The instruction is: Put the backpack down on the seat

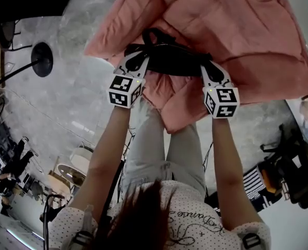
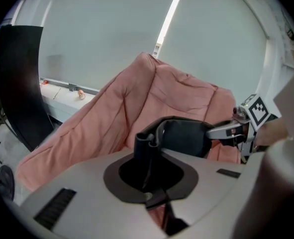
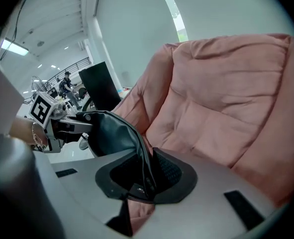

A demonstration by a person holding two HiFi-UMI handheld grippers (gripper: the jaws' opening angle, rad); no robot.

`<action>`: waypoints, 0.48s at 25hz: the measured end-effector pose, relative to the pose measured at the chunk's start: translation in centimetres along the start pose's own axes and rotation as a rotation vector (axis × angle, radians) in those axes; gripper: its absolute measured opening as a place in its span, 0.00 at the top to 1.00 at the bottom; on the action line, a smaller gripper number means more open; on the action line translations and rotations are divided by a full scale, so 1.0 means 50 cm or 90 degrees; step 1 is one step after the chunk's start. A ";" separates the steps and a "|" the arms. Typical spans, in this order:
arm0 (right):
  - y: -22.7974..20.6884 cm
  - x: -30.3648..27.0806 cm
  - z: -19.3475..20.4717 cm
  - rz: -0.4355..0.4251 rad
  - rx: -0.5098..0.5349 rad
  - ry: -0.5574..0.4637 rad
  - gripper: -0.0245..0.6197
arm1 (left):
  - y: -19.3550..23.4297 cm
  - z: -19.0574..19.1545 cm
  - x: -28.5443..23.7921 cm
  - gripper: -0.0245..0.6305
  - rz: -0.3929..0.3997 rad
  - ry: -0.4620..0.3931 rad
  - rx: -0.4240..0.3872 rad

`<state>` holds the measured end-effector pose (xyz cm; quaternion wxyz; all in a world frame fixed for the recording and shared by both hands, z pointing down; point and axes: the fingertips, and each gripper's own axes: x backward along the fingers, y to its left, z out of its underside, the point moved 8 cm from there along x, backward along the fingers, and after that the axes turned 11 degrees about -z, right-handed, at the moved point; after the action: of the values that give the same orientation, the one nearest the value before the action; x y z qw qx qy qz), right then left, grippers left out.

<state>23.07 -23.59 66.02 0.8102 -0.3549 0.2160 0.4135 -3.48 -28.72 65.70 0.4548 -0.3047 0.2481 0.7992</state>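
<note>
Holding black backpack (image 1: 170, 59) over pink seat (image 1: 247, 30), contact unclear. Left gripper (image 1: 137, 61) jaws clamped on its left end; right gripper (image 1: 210, 71) jaws clamped on its right edge.

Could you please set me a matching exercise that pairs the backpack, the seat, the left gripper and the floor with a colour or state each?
Things:
1. backpack
2. seat
3. left gripper
4. floor

Colour or state:
A. grey, marbled
B. jaws shut on the backpack
C. pink, padded
D. black

Pairs: 1-D, 2-C, 3-B, 4-A.
</note>
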 end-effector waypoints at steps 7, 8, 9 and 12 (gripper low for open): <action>-0.021 -0.036 0.008 0.008 0.020 0.008 0.83 | 0.010 0.029 -0.046 0.91 -0.021 0.022 0.018; -0.022 -0.040 0.005 0.007 0.024 0.004 0.83 | 0.013 0.027 -0.046 0.91 -0.025 0.017 0.017; -0.023 -0.042 0.002 0.005 0.031 -0.001 0.83 | 0.015 0.024 -0.046 0.91 -0.029 0.011 0.015; -0.023 -0.058 0.007 -0.003 0.064 -0.009 0.83 | 0.025 0.033 -0.049 0.90 -0.046 -0.005 0.013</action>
<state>22.40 -25.29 68.57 0.8297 -0.3113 0.2295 0.4025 -4.02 -29.59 68.73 0.4874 -0.3058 0.2430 0.7810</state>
